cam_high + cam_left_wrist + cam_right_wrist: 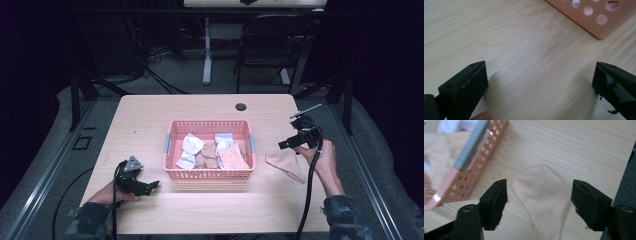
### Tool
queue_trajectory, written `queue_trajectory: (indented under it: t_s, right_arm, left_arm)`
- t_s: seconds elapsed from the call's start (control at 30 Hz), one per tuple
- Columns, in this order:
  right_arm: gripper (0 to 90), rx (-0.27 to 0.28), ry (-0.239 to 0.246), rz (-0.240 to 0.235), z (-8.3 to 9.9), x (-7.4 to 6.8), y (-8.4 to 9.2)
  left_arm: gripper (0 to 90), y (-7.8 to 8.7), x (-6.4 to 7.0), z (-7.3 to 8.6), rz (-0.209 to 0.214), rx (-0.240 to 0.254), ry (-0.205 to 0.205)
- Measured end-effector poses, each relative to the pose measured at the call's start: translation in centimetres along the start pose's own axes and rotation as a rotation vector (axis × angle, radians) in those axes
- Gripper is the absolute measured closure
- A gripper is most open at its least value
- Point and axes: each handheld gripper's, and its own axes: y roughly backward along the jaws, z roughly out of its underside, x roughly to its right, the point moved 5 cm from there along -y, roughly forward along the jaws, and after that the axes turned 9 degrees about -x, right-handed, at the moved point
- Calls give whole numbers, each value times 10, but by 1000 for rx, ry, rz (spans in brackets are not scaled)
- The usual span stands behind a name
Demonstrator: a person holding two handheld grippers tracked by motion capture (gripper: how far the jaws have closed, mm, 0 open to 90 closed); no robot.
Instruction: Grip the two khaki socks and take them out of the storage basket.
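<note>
A pink perforated basket (210, 173) stands mid-table holding several white, blue-trimmed and peach cloths (220, 152). One peach cloth (287, 163) lies flat on the table right of the basket; in the right gripper view this peach cloth (544, 200) lies between and below the open jaws. My right gripper (284, 145) hovers just above its left end, open (539, 195). My left gripper (154, 186) rests low on the table left of the basket's front corner, open (540, 82), with bare wood between its fingers and the basket corner (596, 17) ahead.
The wooden table (150, 120) has a dark cable hole (241, 106) near its far edge. A black chair (272, 45) and a table leg (207, 55) stand beyond the table. The table's right edge (631, 155) lies close to the right gripper.
</note>
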Motion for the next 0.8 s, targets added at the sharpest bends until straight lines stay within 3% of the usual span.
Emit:
queue_trajectory:
  t_s: [0.17, 0.3, 0.8]
  right_arm:
    - [148, 55, 52, -19, -11, -20, 17]
    - [109, 60, 94, -22, -17, -38, 23]
    - [1, 63, 196, -63, -45, -92, 18]
  left_arm:
    - [2, 0, 0, 0, 0, 0, 0]
    - [2, 0, 0, 0, 0, 0, 0]
    - [2, 0, 0, 0, 1, 0, 0]
